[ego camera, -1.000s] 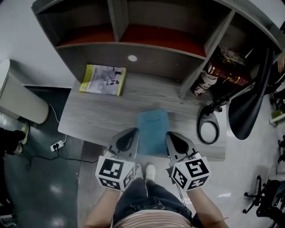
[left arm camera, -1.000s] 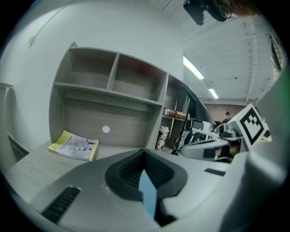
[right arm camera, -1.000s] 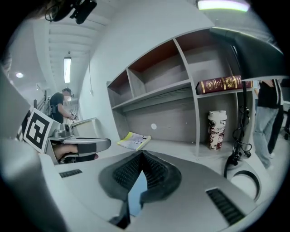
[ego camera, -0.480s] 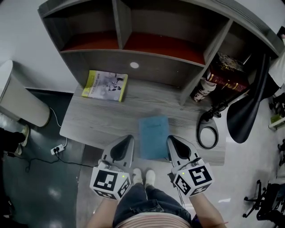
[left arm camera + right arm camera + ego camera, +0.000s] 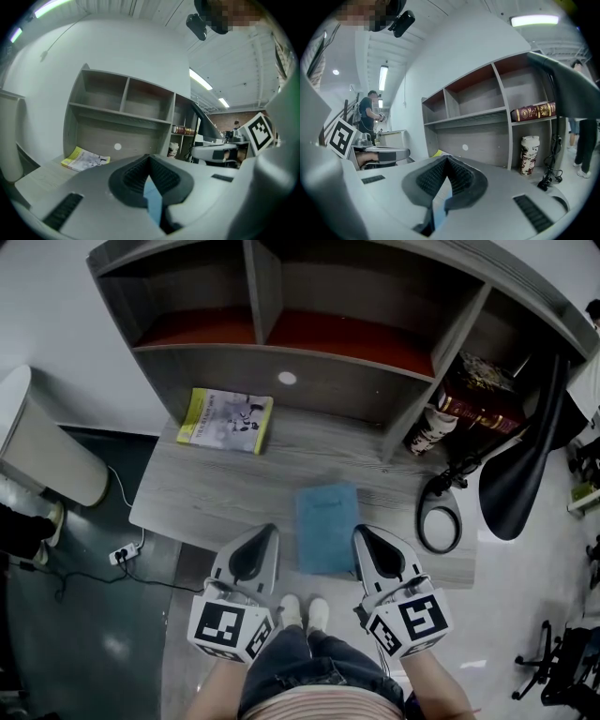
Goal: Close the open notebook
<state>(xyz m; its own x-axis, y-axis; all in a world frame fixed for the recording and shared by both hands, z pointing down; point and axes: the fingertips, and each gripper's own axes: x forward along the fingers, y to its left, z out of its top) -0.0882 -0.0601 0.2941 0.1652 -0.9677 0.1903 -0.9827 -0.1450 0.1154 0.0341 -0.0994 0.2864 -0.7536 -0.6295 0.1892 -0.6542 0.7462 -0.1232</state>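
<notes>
Notebook [image 5: 327, 528]: blue, closed, flat; near edge by desk [image 5: 206, 493] front edge.
Left gripper [image 5: 265, 535]: clenched, empty, just left of notebook.
Right gripper [image 5: 362, 534]: clenched, empty, just right of notebook.
Room: open desk surface left of notebook.

a grey wood-grain desk with a shelf unit, in a white-walled workroom.
the desk [image 5: 216, 493] stands against a white wall [image 5: 56, 315]. its shelf unit [image 5: 356, 381] has open compartments with reddish-brown boards. dark floor [image 5: 75, 643] lies at the left and pale glossy floor [image 5: 525, 615] at the right. a black office chair [image 5: 520, 465] sits by the desk's right end. a white rounded object, perhaps a bin [image 5: 42, 456], stands at the left. strip lights [image 5: 533, 20] glow on the ceiling.
</notes>
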